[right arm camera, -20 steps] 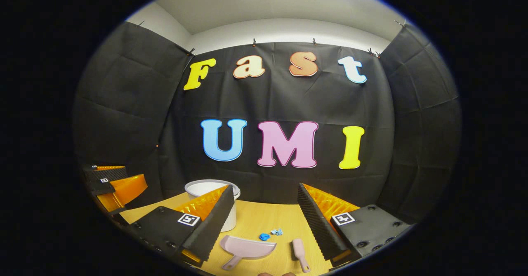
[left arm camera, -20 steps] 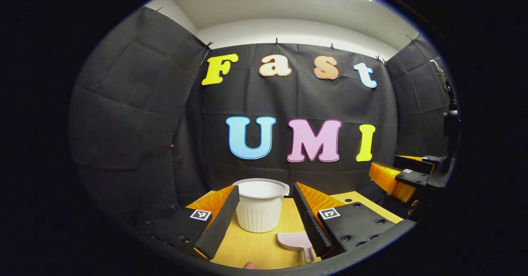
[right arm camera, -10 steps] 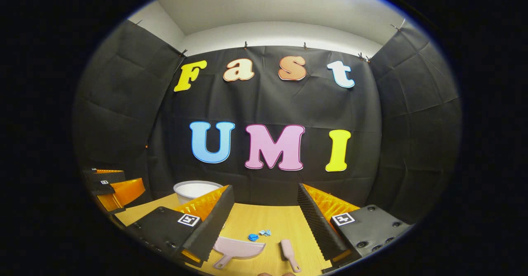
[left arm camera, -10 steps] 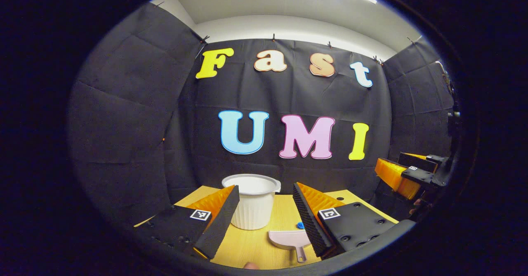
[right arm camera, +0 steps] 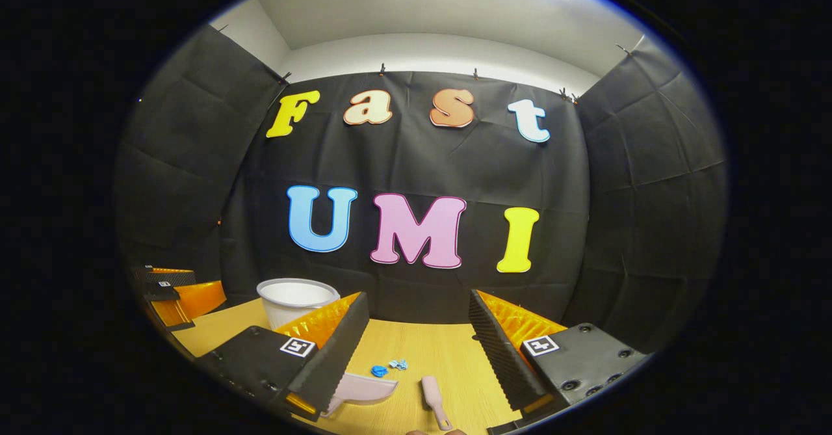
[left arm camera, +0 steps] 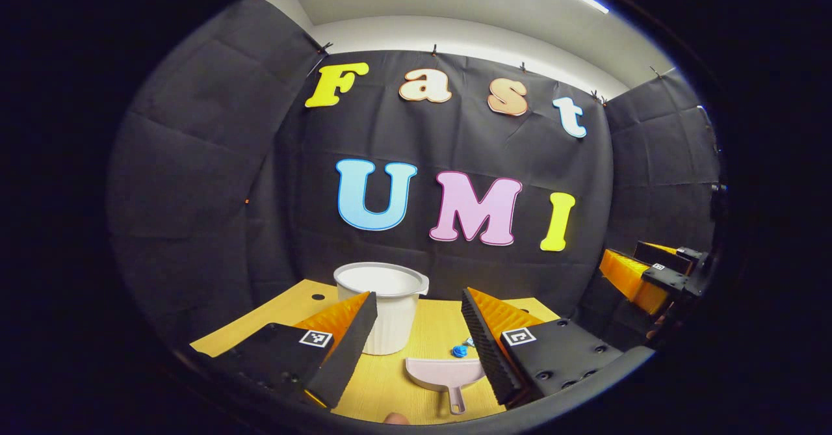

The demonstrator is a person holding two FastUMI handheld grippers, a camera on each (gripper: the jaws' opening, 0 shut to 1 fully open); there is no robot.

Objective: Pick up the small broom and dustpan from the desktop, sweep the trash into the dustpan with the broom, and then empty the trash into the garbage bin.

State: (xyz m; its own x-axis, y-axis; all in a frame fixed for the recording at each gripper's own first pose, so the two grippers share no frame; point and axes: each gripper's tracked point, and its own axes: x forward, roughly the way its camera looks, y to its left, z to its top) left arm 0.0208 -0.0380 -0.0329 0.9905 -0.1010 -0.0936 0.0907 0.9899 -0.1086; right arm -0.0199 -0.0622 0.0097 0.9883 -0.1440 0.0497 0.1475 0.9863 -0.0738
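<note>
The pink dustpan (left arm camera: 444, 373) is lying flat on the wooden desktop (left arm camera: 416, 337), its handle pointing toward the camera; just beyond the dustpan, blue scraps of trash (left arm camera: 459, 350) are sitting; beyond the dustpan to the left, the white garbage bin (left arm camera: 382, 305) is standing upright; right of the dustpan, the small pink broom (right arm camera: 434, 401) is lying. The left gripper (left arm camera: 416, 328) is hovering over the dustpan, fingers spread, gripping nothing; the right gripper (right arm camera: 416, 331) is hovering likewise, spread above the broom.
</note>
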